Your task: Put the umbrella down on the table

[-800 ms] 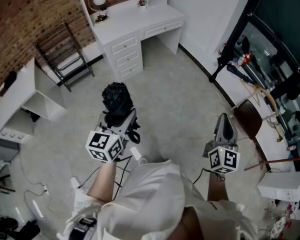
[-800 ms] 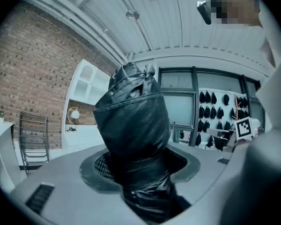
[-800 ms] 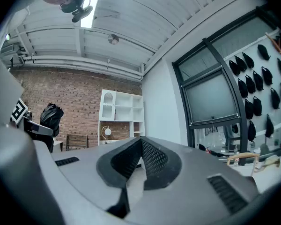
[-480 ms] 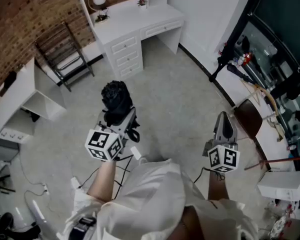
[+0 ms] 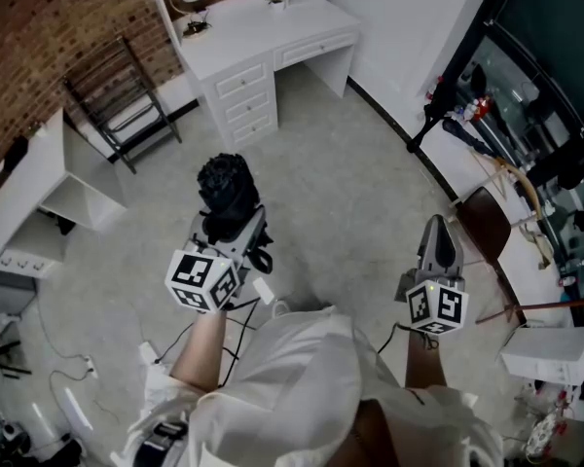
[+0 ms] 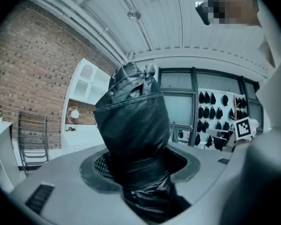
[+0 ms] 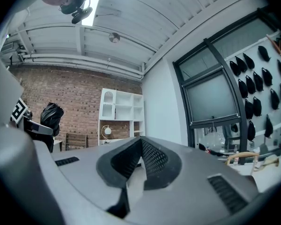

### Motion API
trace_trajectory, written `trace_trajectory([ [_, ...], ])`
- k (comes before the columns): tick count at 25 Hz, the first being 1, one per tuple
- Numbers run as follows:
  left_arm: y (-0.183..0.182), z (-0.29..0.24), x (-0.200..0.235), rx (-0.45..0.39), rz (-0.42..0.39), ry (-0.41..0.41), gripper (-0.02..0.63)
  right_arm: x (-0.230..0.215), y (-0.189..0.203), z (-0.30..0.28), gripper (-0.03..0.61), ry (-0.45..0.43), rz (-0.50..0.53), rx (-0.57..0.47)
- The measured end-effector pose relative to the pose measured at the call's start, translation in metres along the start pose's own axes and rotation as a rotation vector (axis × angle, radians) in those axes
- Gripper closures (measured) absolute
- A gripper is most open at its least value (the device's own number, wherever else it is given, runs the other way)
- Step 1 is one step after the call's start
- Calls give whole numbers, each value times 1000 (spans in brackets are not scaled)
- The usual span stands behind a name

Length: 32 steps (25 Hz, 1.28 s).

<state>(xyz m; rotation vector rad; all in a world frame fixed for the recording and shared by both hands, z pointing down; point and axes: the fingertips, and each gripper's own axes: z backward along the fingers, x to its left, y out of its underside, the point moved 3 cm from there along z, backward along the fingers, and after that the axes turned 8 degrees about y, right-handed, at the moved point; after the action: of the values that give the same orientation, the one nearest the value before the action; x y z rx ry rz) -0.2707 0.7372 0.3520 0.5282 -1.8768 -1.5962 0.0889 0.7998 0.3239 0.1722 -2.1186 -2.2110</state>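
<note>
Two grippers out level above the floor [image 5: 350,193]. Left gripper [image 5: 236,230] clamped on the folded black umbrella [image 5: 226,185], carried in the air, well apart from the front edge of the white table [image 5: 258,35]. Right gripper [image 5: 436,232] closed, empty.

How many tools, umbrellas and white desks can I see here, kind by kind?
Tools: 2, the left tool and the right tool.
Umbrellas: 1, the black umbrella, folded and clamped upright in the left tool.
White desks: 1, the white desk with drawers, ahead by the brick wall.
Total: 4
</note>
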Motion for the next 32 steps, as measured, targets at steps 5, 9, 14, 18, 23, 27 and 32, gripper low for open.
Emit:
trace_trajectory([
  [5,4,4,16,7,17,17,344,16,3,-2,560,19,11,12],
  [9,9,7,31,20,24,39,344,32,7,-3,561,35,18,25],
  [14,15,11,52,36,34,61,344,56,16,-4,561,48,3,51],
  [18,22,16,66,45,52,70,344,72,20,-4,560,53,17,67],
  [23,27,20,73,43,72,73,344,80,19,-4,561,51,41,68],
  [27,27,17,78,40,79,75,344,87,21,-11,561,39,43,74],
  [32,24,12,79,32,70,69,344,87,21,-21,560,26,40,62],
])
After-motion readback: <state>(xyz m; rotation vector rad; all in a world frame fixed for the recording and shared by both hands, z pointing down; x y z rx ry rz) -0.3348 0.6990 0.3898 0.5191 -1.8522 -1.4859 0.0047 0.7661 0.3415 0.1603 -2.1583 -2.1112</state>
